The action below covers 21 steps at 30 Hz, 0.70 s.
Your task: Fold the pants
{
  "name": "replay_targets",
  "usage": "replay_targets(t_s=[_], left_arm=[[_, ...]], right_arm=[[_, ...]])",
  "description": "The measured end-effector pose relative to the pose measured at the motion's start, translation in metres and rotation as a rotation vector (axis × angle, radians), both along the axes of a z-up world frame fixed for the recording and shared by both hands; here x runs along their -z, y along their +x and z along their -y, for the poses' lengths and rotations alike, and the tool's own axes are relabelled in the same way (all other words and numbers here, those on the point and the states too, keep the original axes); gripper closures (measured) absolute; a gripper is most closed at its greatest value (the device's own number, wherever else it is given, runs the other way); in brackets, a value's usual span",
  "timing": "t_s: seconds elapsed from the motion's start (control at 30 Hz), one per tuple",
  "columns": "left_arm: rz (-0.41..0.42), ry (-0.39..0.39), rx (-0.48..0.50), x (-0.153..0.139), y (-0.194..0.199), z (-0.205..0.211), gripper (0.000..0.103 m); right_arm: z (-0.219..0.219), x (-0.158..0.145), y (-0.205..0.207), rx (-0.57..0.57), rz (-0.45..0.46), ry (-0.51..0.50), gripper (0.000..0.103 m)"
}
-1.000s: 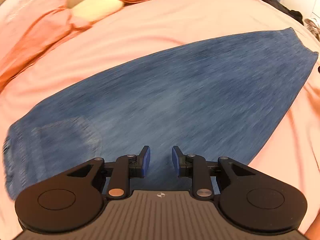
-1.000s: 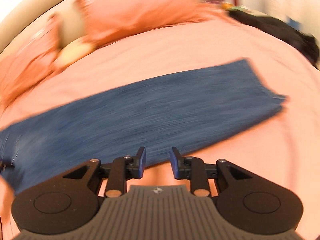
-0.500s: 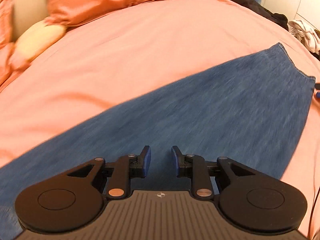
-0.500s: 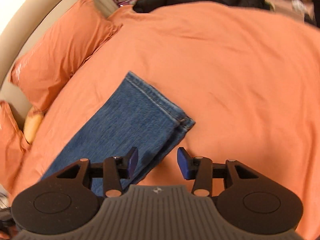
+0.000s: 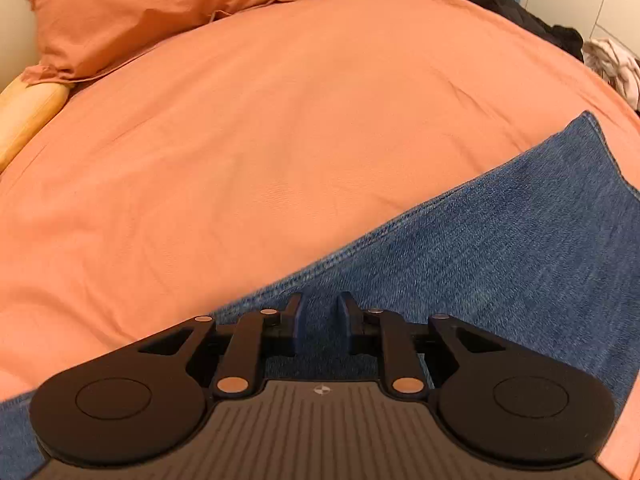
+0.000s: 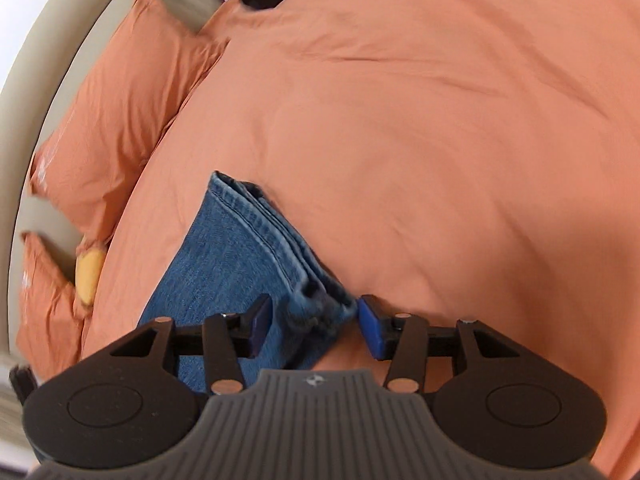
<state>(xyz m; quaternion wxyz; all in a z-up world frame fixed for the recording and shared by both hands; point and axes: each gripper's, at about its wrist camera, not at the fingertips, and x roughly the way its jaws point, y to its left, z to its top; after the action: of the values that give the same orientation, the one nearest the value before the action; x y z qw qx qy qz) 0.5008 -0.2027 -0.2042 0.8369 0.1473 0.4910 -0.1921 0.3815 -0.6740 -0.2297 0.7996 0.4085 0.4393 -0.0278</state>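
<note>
Blue denim pants (image 5: 500,264) lie flat on an orange bed (image 5: 280,140), legs stacked. My left gripper (image 5: 320,312) is open and empty, hovering over the upper edge of the pants leg. In the right wrist view the stacked hem end of the pants (image 6: 256,240) points away from me. My right gripper (image 6: 314,322) is open wide, its jaws on either side of the near hem corner, which sits between the blue pads. I cannot tell whether the pads touch the cloth.
Orange pillows (image 5: 160,8) and a yellow cushion (image 5: 28,112) lie at the head of the bed, also shown in the right wrist view (image 6: 120,120). Dark clothes (image 5: 520,12) and a pale bundle (image 5: 616,68) lie at the far right edge.
My left gripper has moved along the leg toward its upper edge. My right gripper has swung to the hem end, opened wider and closed in on the hem corner.
</note>
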Motion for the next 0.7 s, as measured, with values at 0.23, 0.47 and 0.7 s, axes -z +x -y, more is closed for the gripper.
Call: replay_targets(t_s=[0.23,0.47,0.7], left_arm=[[0.021,0.024,0.013,0.002,0.006,0.013,0.08],[0.023,0.03,0.021,0.004,0.016,0.021,0.08],[0.04,0.036,0.025,-0.009,0.012,0.022,0.079]], right_arm=[[-0.005,-0.002,0.058,-0.222,-0.018,-0.074,0.057],[-0.004,0.012,0.084,-0.288,-0.039,-0.067,0.087],[-0.011,-0.02,0.077,-0.308,-0.006,-0.139,0.097]])
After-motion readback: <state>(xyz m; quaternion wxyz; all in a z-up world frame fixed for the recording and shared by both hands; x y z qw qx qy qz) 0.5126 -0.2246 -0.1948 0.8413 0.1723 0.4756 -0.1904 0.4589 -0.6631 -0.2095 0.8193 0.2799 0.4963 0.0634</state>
